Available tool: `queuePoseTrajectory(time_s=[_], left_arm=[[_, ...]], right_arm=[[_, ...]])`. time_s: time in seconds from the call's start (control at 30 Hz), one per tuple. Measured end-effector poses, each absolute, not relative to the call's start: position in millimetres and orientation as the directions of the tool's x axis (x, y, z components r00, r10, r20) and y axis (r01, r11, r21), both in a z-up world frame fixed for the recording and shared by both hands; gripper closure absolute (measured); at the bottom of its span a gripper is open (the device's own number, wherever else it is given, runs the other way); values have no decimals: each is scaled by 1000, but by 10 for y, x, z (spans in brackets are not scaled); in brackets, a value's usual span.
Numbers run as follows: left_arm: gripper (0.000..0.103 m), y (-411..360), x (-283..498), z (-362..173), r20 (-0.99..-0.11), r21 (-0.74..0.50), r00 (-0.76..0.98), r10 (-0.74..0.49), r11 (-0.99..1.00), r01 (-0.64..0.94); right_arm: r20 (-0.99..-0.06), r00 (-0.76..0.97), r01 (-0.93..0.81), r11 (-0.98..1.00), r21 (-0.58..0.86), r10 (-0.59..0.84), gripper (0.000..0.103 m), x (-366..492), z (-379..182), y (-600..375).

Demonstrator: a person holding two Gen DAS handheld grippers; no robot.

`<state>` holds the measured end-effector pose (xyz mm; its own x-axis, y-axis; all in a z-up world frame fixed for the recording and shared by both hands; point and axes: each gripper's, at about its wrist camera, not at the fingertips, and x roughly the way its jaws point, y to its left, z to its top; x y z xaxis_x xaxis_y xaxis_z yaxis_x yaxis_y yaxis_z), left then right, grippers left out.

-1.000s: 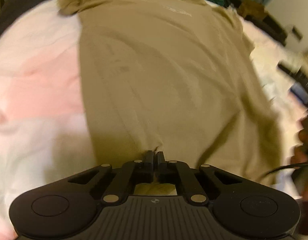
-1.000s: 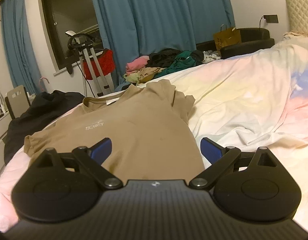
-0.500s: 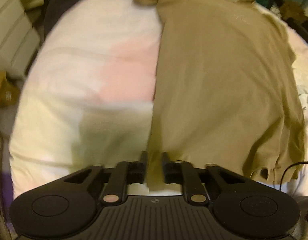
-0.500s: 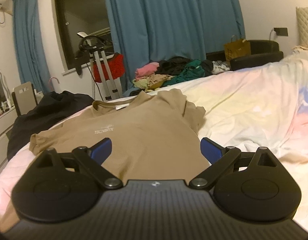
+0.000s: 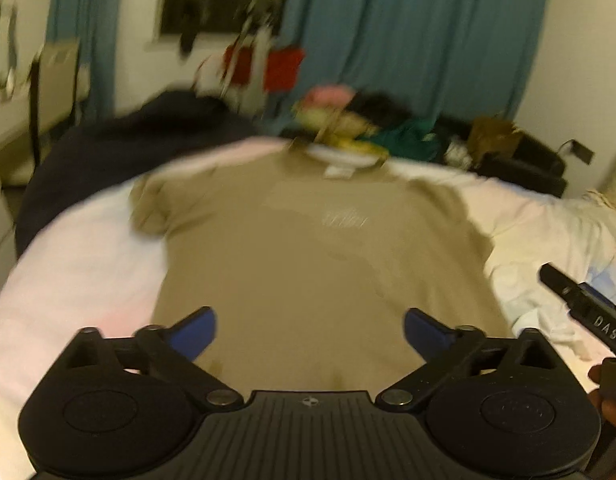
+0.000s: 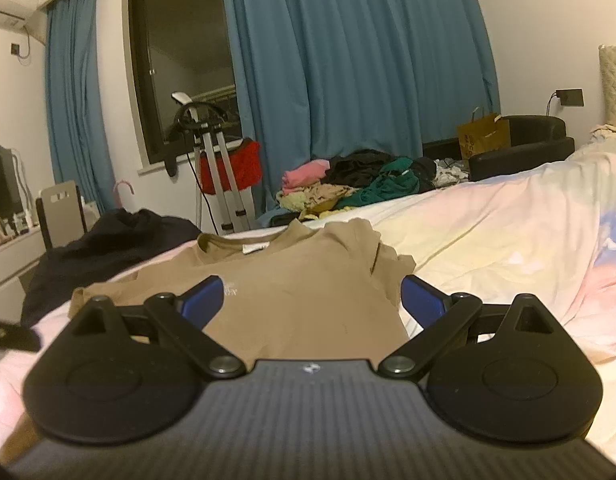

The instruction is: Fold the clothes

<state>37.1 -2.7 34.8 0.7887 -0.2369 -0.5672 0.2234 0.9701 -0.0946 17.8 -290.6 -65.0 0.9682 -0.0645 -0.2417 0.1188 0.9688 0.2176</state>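
Since a second ago my left claw (image 5: 310, 330) has let go of the shirt (image 5: 308, 264) hem, now spread wide, empty. Shirt lies flat, unfolded, on the bed (image 5: 68, 264). Right view: my right claw (image 6: 312, 302) gapes empty above the shirt (image 6: 292, 300); every fold remains.

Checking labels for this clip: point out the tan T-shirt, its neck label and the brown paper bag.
tan T-shirt (image 6: 308, 304), right wrist view, chest panel.
neck label (image 6: 255, 248), right wrist view, white tag inside collar.
brown paper bag (image 6: 484, 136), right wrist view, front face.
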Motion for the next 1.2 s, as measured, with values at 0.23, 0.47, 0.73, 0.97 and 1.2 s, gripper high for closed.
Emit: queuePoseTrajectory(time_s=[0.23,0.47,0.73,0.97,1.2], left_arm=[[0,-553,310,-228,-492,61,846,-208,961,271],[0,-194,319,-459,-550,-41,813,-193,978,205],[0,-40,489,-504,-593,-208,772,-231,969,130],[0,-46,711,-602,-608,-287,749,-263,953,101],[0,-121,900,-706,-626,-324,726,-283,942,88]], right_arm=[[-239,971,98,956,278,-30,6,240,-692,-2975],[-275,959,83,861,501,68,7,656,-842,-3390],[-315,946,155,753,639,73,23,1446,-1207,-4176],[-344,935,196,676,710,90,23,2112,-1595,-4757],[-363,928,155,802,577,82,77,2499,-1726,-4385]])
